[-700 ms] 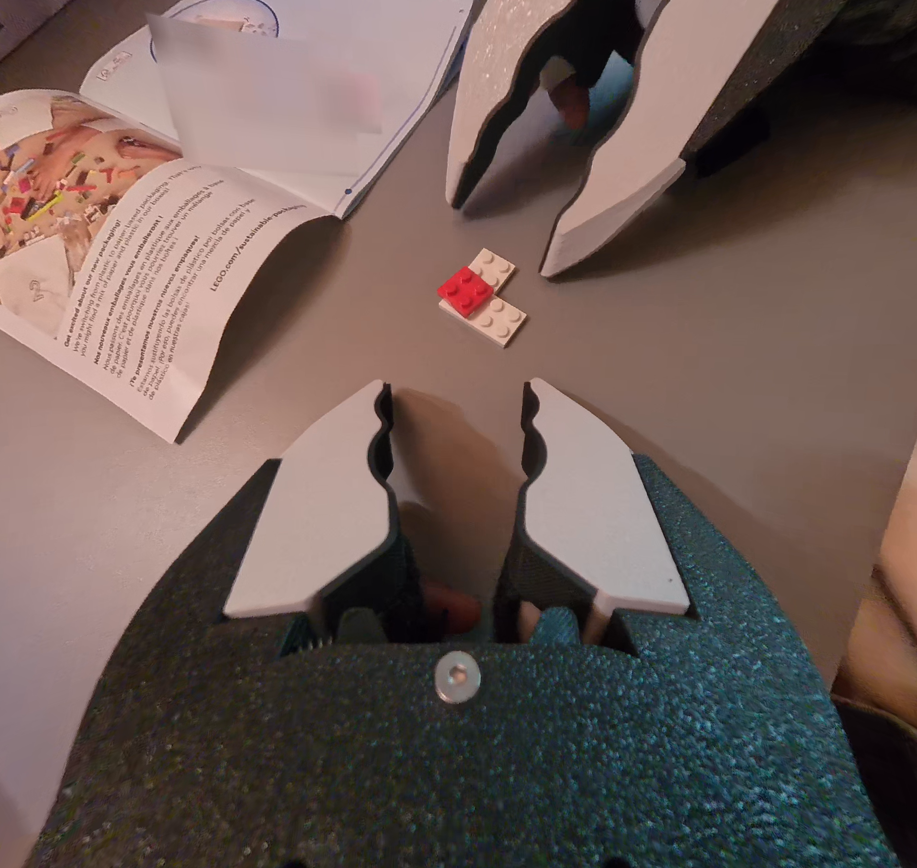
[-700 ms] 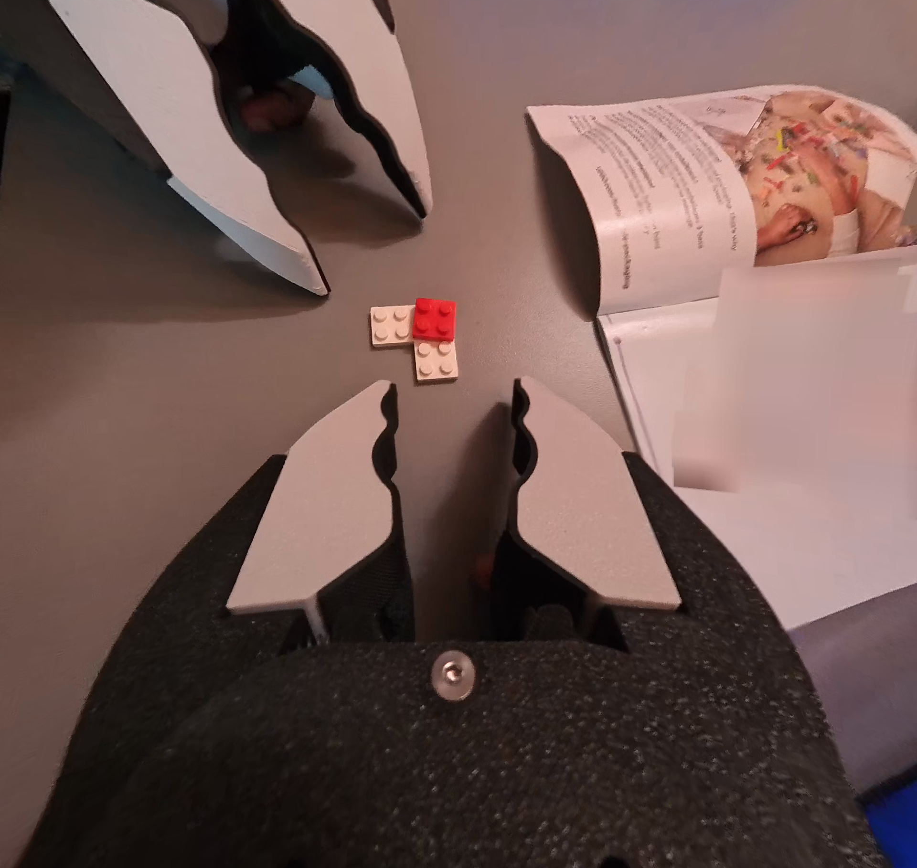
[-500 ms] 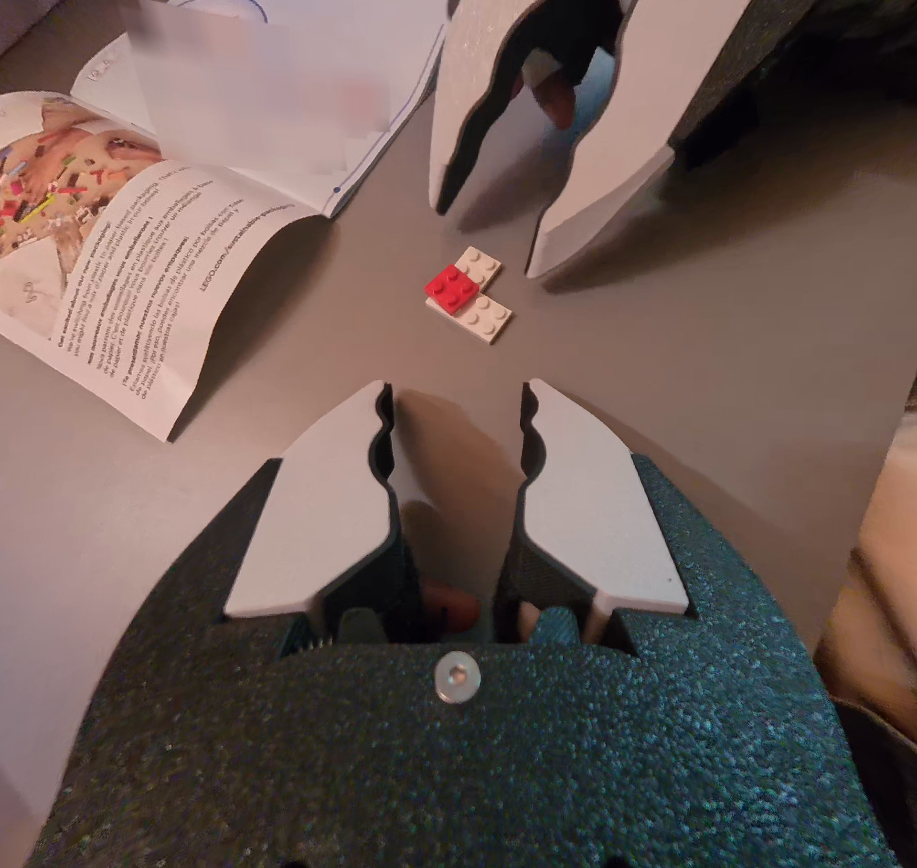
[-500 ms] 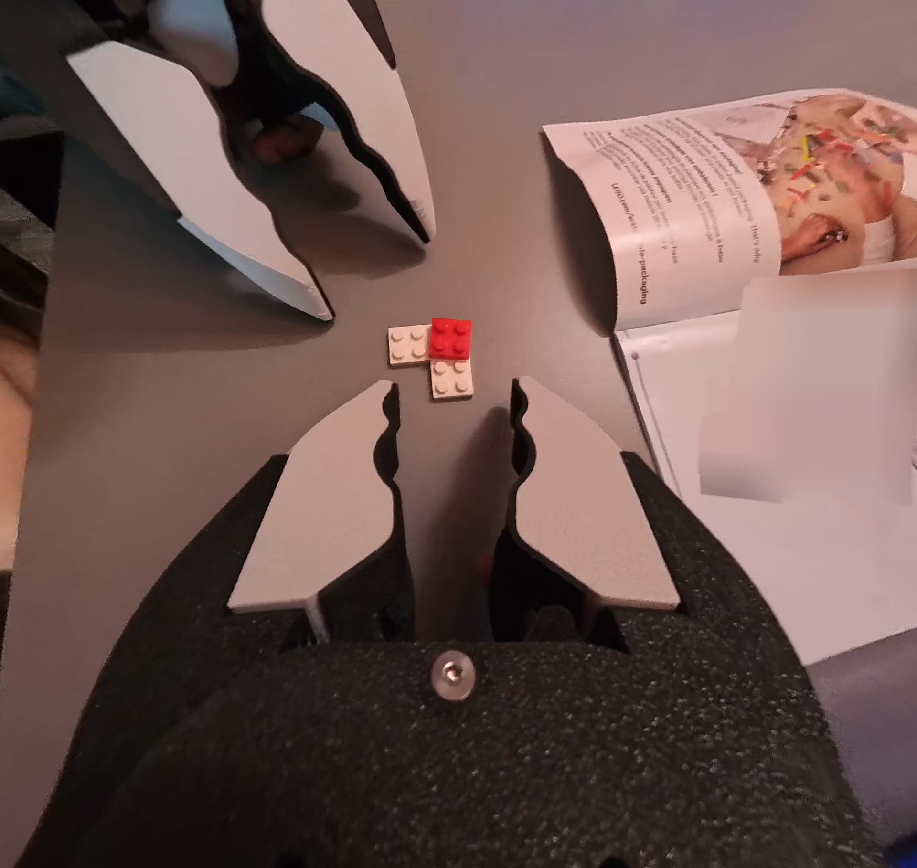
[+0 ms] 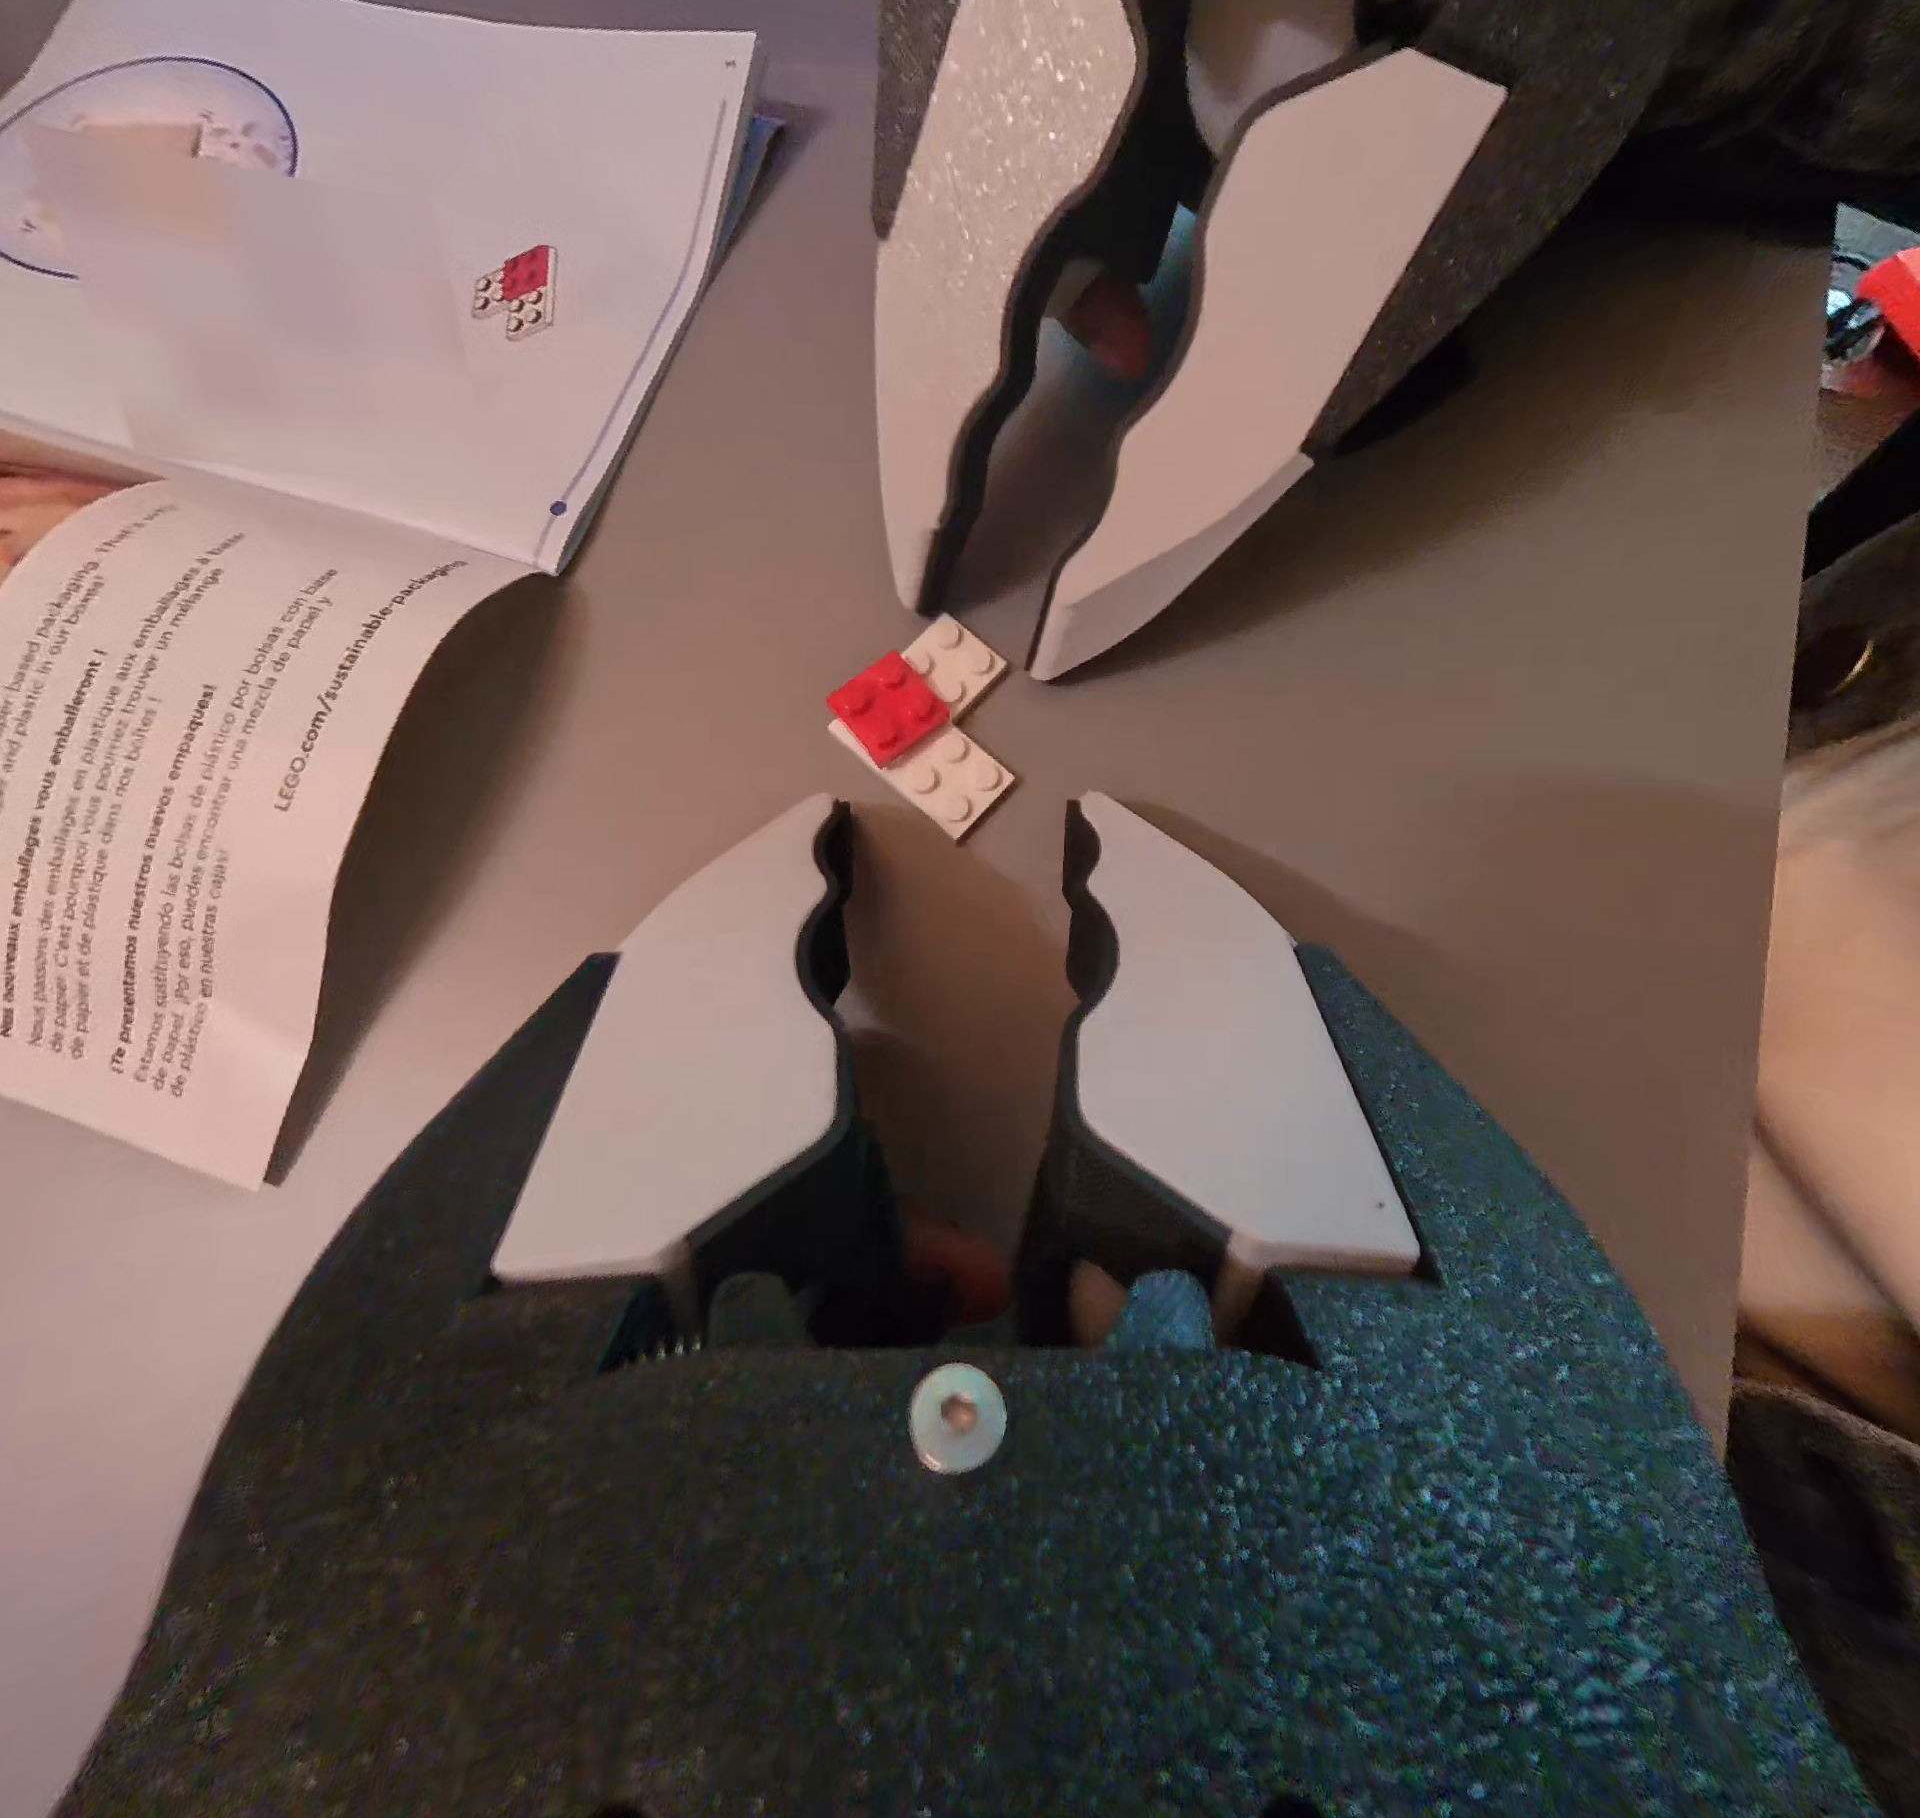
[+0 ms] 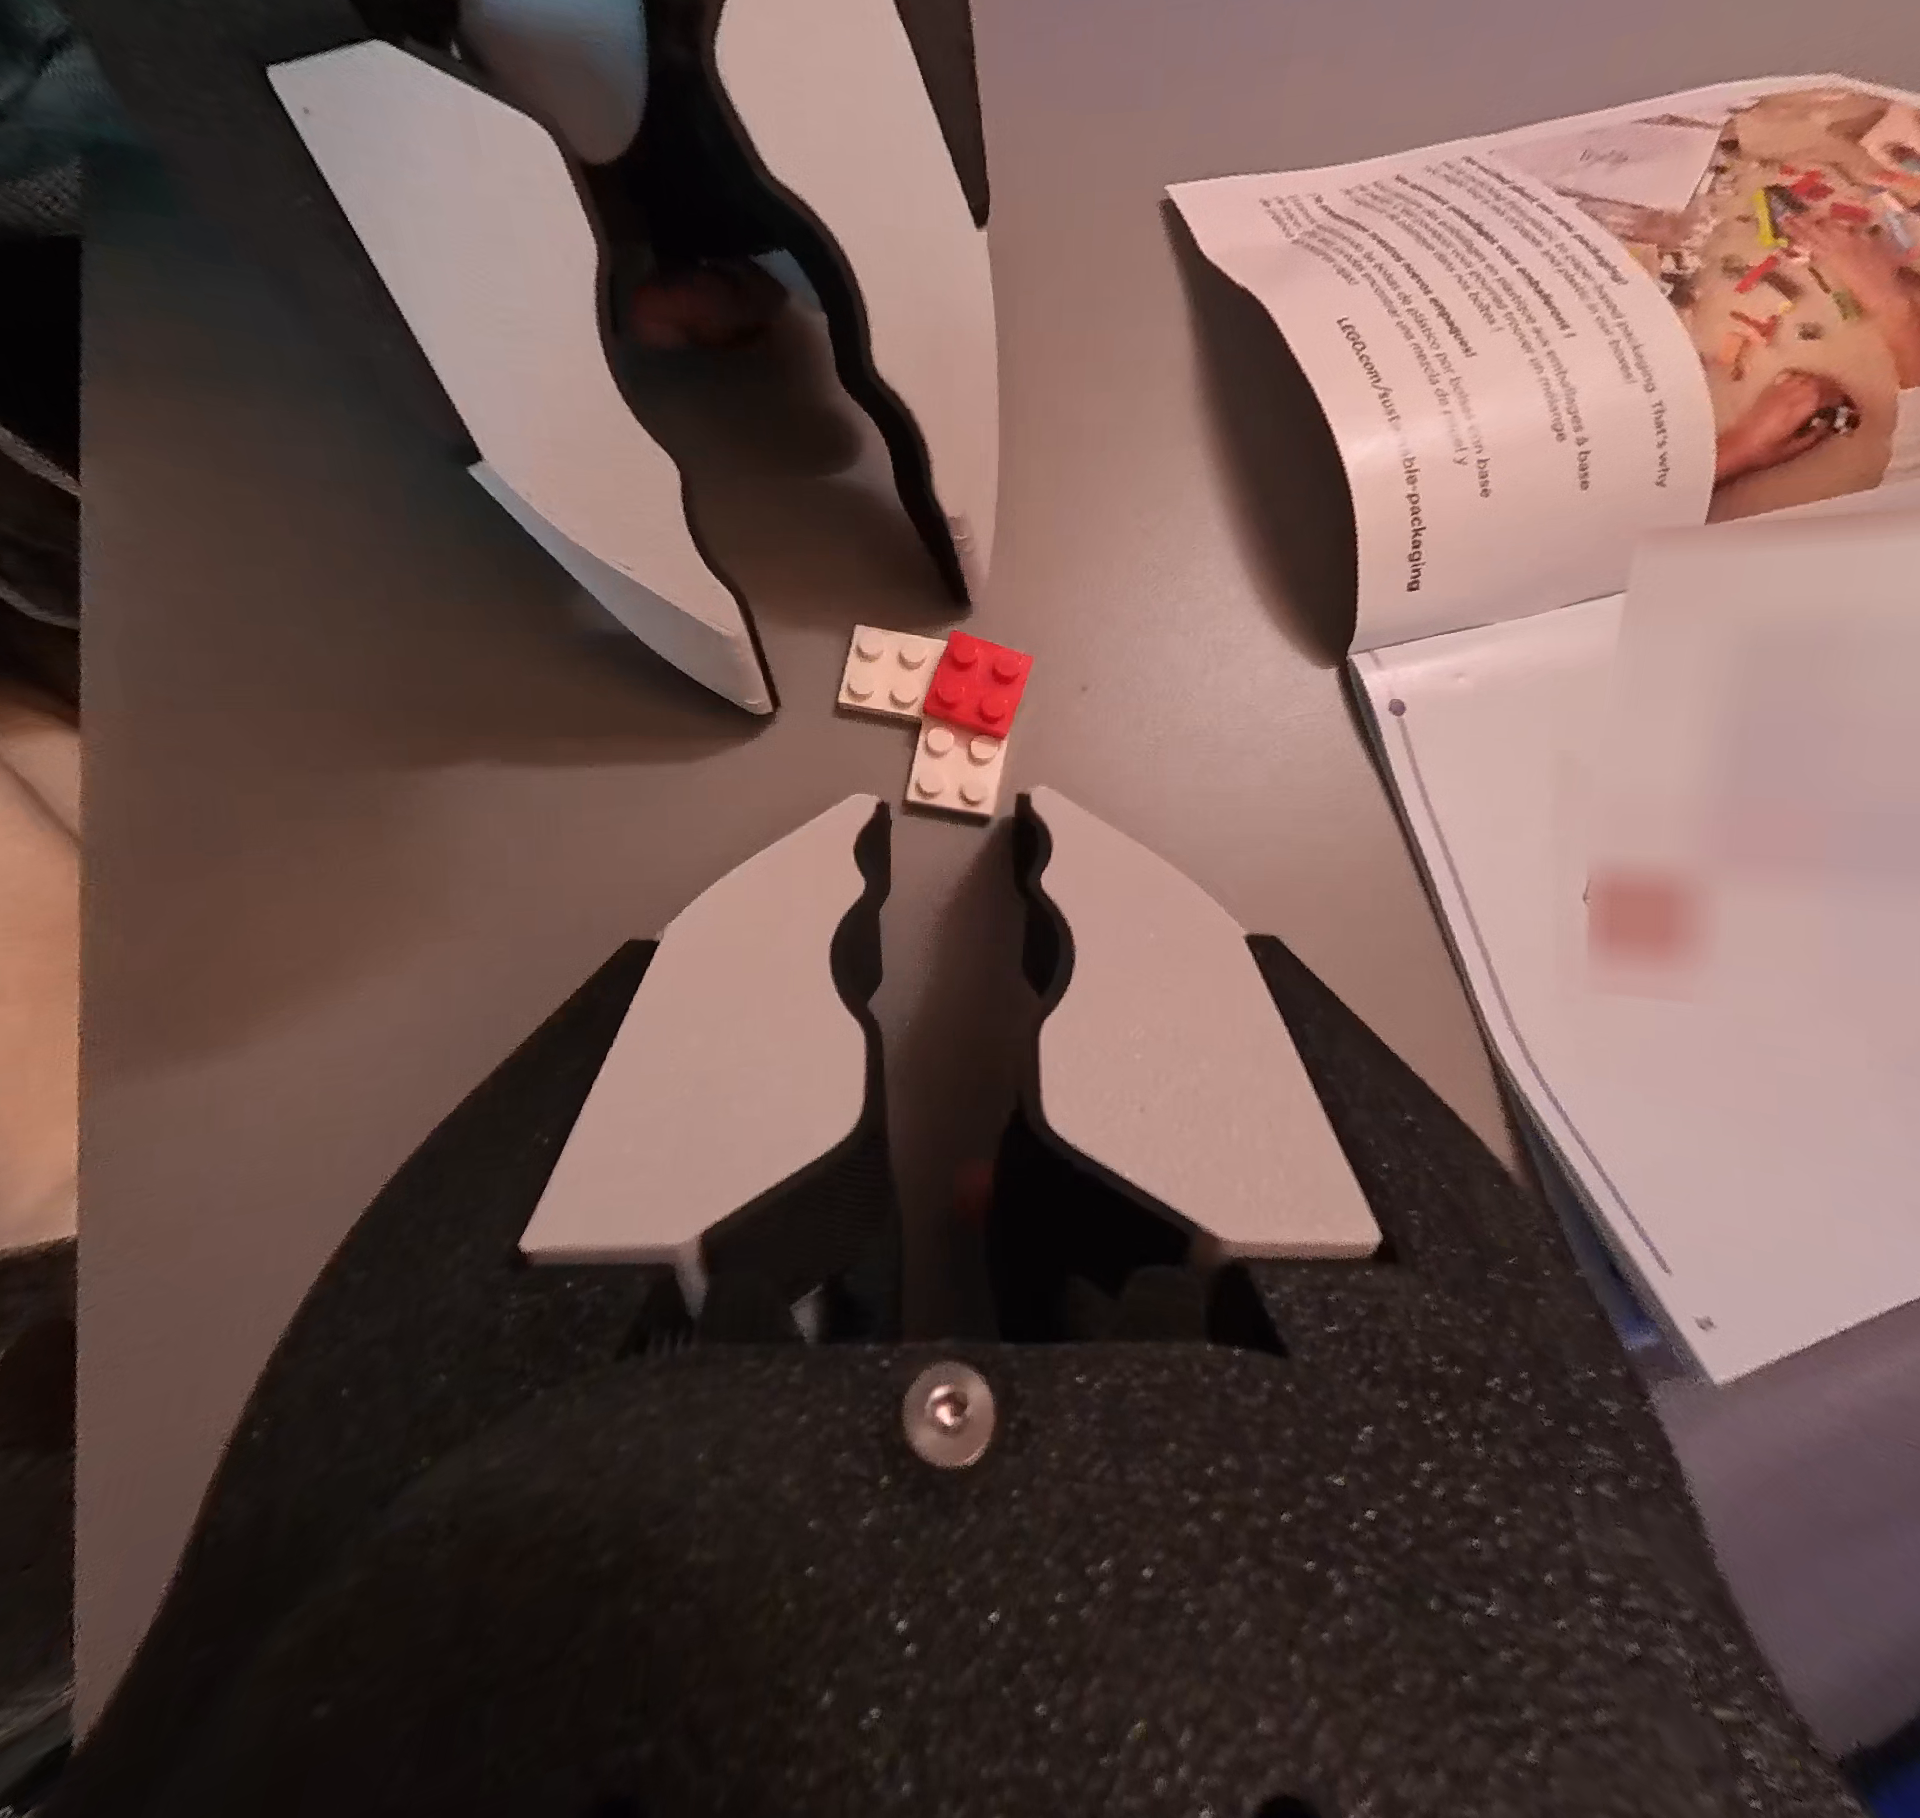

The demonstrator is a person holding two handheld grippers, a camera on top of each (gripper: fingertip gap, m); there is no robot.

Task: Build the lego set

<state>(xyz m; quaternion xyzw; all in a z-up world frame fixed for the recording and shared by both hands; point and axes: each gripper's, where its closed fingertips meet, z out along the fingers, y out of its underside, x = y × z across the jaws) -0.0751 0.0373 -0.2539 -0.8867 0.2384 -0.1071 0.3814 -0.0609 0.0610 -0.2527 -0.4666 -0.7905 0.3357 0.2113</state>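
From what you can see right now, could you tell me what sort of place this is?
Probably a desk or hobby table indoors: a plain grey tabletop, an open instruction booklet lying on it, and a small red-and-white brick assembly between the two tongs.

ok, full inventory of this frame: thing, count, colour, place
red plate: 1, red, on the corner of the white piece, table centre
white plates: L-shaped white part under the red one, between the two grippers
instruction booklet: 1, white, open, left in the left wrist view
table: 1, grey, under everything
red object: 1, red, beyond the table edge, unclear what it is
left gripper: 1, teal body, grey fingers, open, empty
right gripper: 1, black body, grey fingers, open, tips close to the white part
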